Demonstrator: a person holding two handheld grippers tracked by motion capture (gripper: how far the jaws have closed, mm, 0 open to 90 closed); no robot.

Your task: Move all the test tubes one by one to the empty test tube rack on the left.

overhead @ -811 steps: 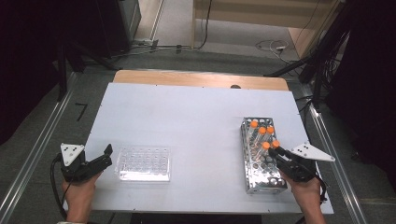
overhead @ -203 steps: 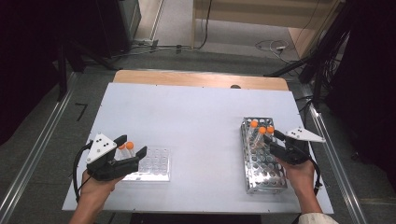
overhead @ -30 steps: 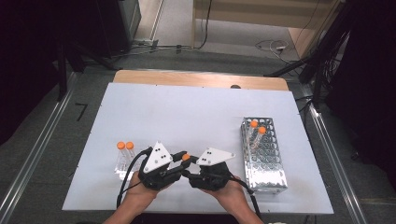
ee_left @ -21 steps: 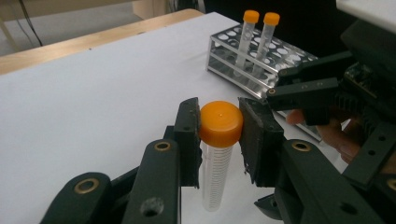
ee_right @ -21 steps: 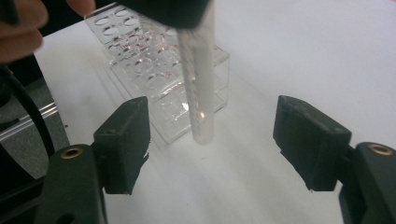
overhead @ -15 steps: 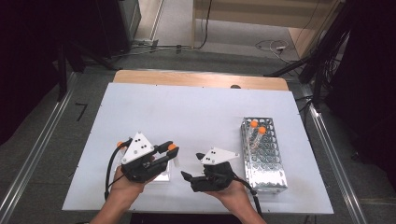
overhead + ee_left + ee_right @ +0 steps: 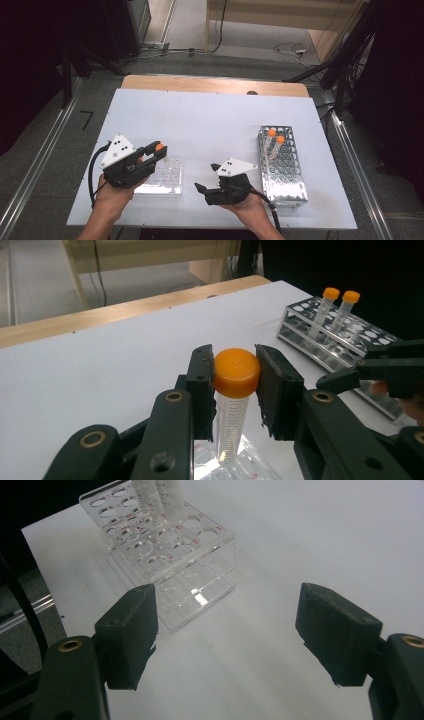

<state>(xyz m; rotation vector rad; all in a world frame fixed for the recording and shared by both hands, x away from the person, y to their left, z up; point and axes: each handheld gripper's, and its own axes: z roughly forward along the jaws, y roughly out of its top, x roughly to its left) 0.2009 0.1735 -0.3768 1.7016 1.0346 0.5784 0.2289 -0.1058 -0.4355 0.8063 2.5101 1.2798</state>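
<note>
While the tube (image 7: 231, 405) stood nearly upright, orange cap up, above the clear rack (image 7: 161, 177) at the tabletop's (image 7: 210, 120) left, your left tool (image 7: 235, 385) clamped its cap. Your right tool (image 7: 227, 630), having just opened its jaws, gaped wide and held nothing.

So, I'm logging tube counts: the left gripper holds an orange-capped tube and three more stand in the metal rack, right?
Not quite: two tubes stand in the metal rack, as the high view shows. The left gripper does hold an orange-capped tube.
</note>
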